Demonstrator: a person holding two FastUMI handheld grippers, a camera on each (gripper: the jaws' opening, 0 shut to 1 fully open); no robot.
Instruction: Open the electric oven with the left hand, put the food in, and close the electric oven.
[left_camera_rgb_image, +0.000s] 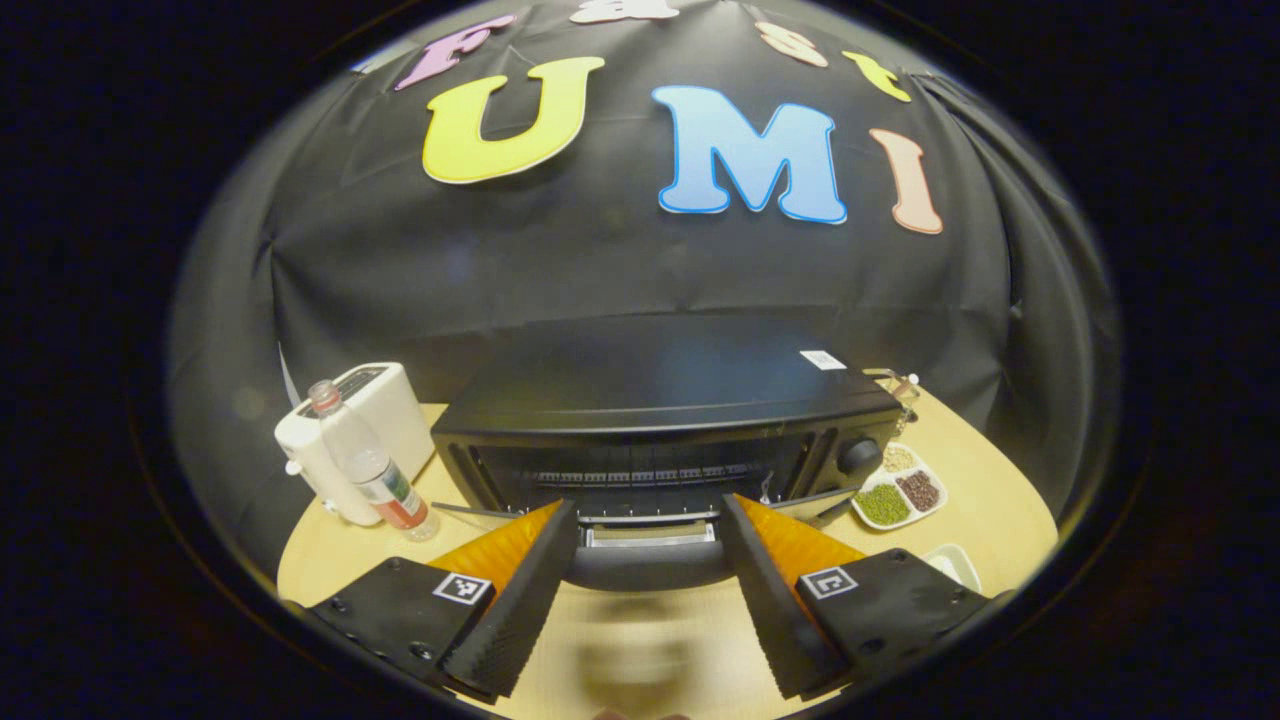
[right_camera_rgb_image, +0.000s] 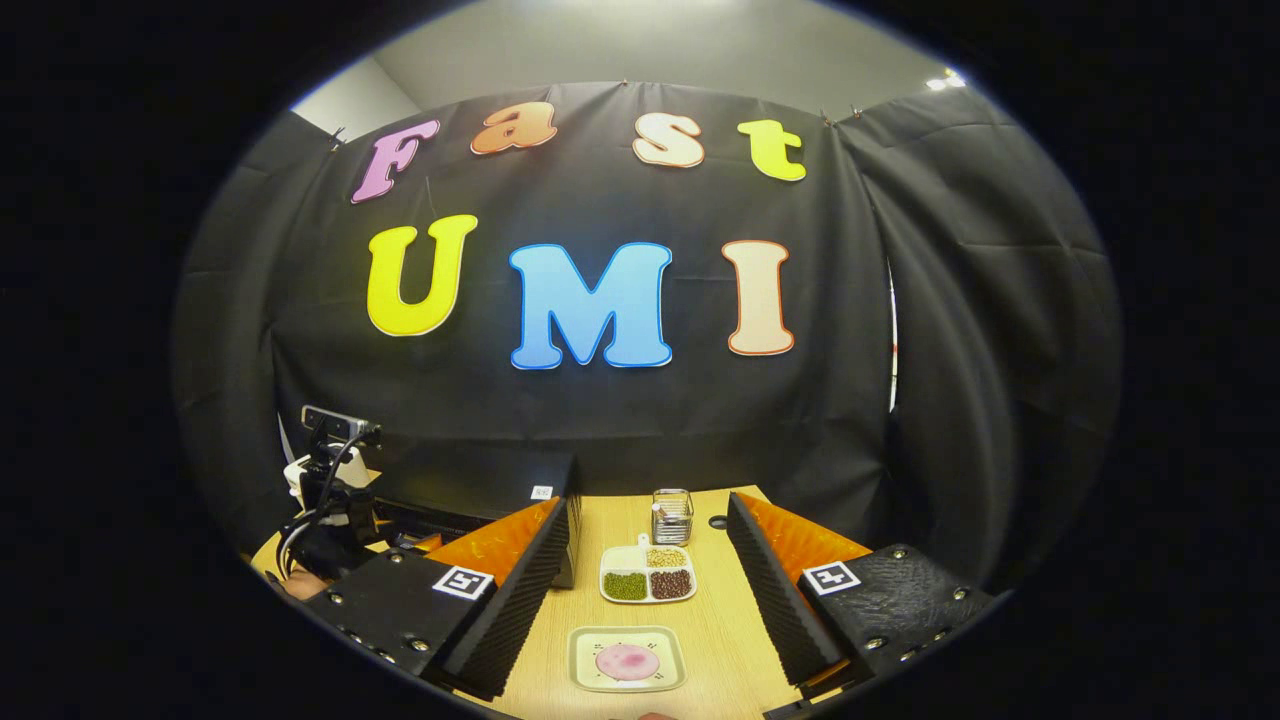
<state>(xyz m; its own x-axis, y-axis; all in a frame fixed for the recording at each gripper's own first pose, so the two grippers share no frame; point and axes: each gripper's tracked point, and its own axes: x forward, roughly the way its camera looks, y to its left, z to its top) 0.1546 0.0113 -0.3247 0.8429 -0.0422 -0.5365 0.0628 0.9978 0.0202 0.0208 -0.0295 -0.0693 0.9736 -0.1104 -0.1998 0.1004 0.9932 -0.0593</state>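
One oven (left_camera_rgb_image: 660, 420) bears an unreadable white label (left_camera_rgb_image: 822, 360).

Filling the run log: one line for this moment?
left gripper open at black electric oven door handle | right gripper open above pink food

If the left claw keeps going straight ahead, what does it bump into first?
Probably the oven door handle: it sits right between the open left claw fingers, low on the front of the black oven. How near is hard to tell.
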